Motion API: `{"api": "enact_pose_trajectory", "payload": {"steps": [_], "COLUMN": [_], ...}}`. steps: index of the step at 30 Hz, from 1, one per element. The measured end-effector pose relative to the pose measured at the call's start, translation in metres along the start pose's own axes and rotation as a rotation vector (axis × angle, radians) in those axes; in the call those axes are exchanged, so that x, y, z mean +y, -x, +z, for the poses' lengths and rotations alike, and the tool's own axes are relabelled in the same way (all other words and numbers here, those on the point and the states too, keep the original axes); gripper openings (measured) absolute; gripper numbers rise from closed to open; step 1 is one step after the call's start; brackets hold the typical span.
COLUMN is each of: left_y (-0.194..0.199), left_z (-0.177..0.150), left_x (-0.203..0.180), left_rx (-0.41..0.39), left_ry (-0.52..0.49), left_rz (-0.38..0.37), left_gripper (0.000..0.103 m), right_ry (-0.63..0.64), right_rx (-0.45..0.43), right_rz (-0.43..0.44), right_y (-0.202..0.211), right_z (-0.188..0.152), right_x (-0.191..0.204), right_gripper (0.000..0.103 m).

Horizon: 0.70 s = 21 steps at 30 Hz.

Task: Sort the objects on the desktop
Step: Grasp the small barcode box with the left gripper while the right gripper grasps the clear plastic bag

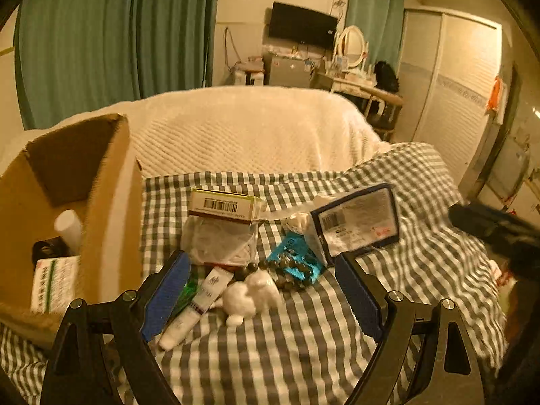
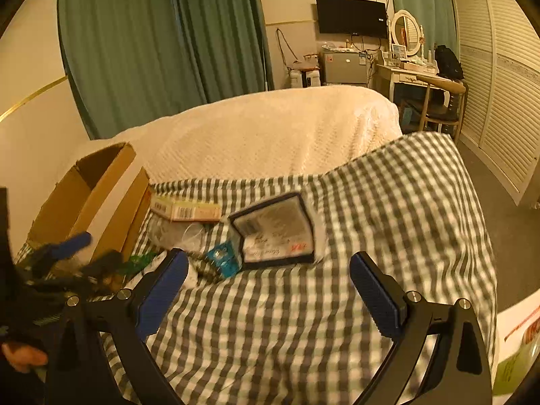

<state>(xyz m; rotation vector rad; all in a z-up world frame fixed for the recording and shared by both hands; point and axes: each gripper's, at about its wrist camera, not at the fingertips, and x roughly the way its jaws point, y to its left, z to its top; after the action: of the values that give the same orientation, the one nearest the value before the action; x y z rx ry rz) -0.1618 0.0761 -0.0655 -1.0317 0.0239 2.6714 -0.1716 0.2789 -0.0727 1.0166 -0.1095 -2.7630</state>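
On the grey-checked cloth (image 1: pixel 303 337) lies a small heap. It holds a white rabbit figurine (image 1: pixel 251 295), a white tube (image 1: pixel 199 307), a dark bead bracelet (image 1: pixel 287 271), a blue packet (image 1: pixel 297 258), a clear plastic bag (image 1: pixel 221 243), a barcoded carton (image 1: pixel 224 204) and a dark blue flat case (image 1: pixel 357 222). My left gripper (image 1: pixel 260 258) is open and empty, its blue pads either side of the figurine and beads, just short of them. My right gripper (image 2: pixel 270 260) is open and empty too, in front of the flat case (image 2: pixel 276 229) and the packet (image 2: pixel 224 258).
An open cardboard box (image 1: pixel 111 202) stands at the left with a white bottle (image 1: pixel 69 227) and a green-striped medicine carton (image 1: pixel 54 283) inside. A cream bedspread (image 1: pixel 253 128) lies beyond the cloth. The left gripper (image 2: pixel 67 253) shows blurred beside the cardboard box (image 2: pixel 91 199).
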Motion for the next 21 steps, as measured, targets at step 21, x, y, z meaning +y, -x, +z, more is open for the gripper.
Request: {"api": "enact_pose_trajectory", "payload": {"steps": [21], "left_y": [-0.115], "left_z": [0.028], "left_x": [0.052], "left_rx": [0.013], "left_ry": [0.009], "left_rz": [-0.077], "left_gripper": [0.099], "right_ry": [-0.005], "right_rx": [0.196], "right_rz": [0.084], "right_y": [-0.153], "right_z": [0.01], "right_x": [-0.029], "right_gripper": [0.069]}}
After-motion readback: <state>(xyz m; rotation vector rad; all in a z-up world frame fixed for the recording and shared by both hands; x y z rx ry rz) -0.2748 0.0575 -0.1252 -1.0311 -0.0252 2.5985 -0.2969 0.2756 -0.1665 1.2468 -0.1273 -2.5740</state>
